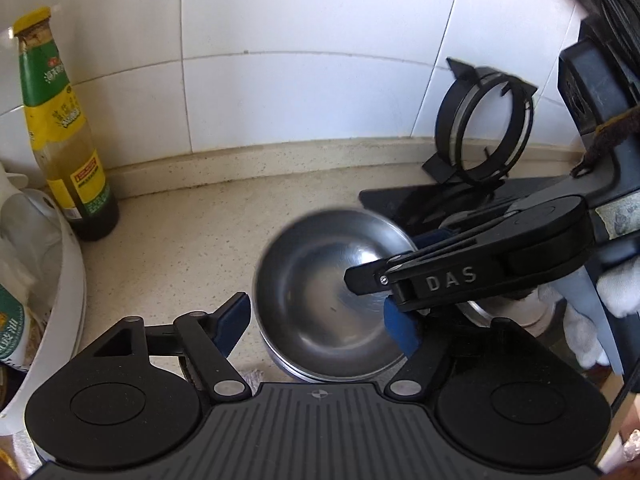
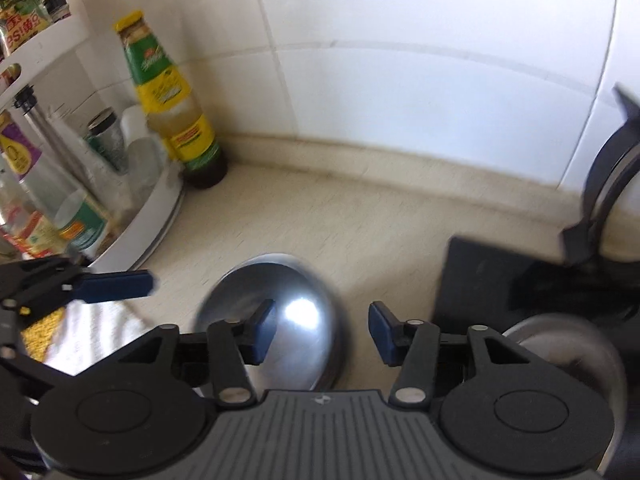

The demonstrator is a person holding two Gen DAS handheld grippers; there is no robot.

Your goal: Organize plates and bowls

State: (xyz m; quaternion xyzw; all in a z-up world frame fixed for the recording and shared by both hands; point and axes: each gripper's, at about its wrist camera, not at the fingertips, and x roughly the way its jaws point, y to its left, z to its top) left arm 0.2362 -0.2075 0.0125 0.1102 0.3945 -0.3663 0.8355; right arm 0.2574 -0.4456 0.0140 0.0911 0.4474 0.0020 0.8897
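Spanning both views, a speckled beige countertop runs back to a white tiled wall. A white curved rack stands at the left, loaded with jars and bottles whose labels are too blurred to read. A black stove surface lies at the right, with a black ring-shaped pan support propped upright against the wall. A sauce bottle with a yellow cap and a green and yellow label stands on the counter at the wall, just beside the rack.

Steel bowls sit stacked on the counter, between the rack and the stove. The top bowl is open side up; at least one further rim shows beneath it.

The left gripper hangs over the stack with its fingers spread wide, one blue pad at each side of the top bowl; contact with the rim cannot be confirmed. The right gripper reaches in from the right, fingers parted and holding nothing. In the left wrist view its tip lies over the right side of the top bowl. The right wrist view is motion-blurred. A white-gloved hand shows at the far right.
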